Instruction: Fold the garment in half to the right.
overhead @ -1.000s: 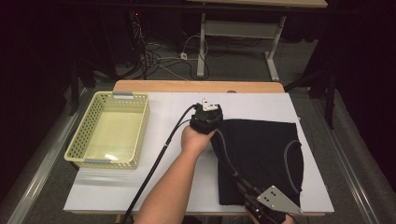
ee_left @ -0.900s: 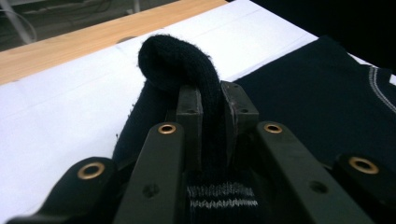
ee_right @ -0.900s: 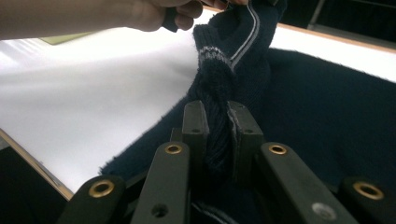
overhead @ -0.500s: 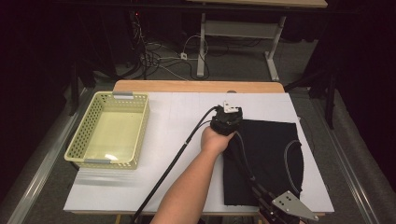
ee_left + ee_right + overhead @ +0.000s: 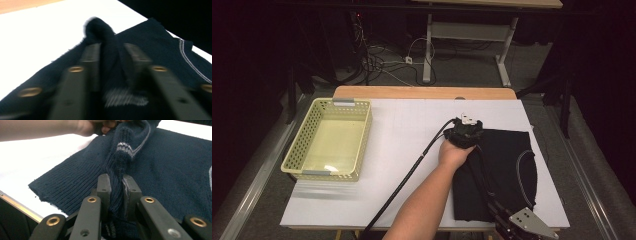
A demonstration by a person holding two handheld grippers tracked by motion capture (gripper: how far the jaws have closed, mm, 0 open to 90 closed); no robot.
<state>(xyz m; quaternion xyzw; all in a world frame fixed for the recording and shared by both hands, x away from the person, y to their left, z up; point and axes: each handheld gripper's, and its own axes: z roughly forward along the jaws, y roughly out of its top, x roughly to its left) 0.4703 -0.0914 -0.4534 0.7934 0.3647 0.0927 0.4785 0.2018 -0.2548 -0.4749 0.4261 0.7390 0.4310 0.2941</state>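
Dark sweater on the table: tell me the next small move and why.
Probably let the left gripper finish opening and lift clear. Its fingers have just been opening with a fold of the dark sweater between them, while the right gripper pinches the near fold.

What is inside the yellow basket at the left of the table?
Nothing: the yellow basket shows a bare floor with a light glare. The dark sweater lies apart on the white table.
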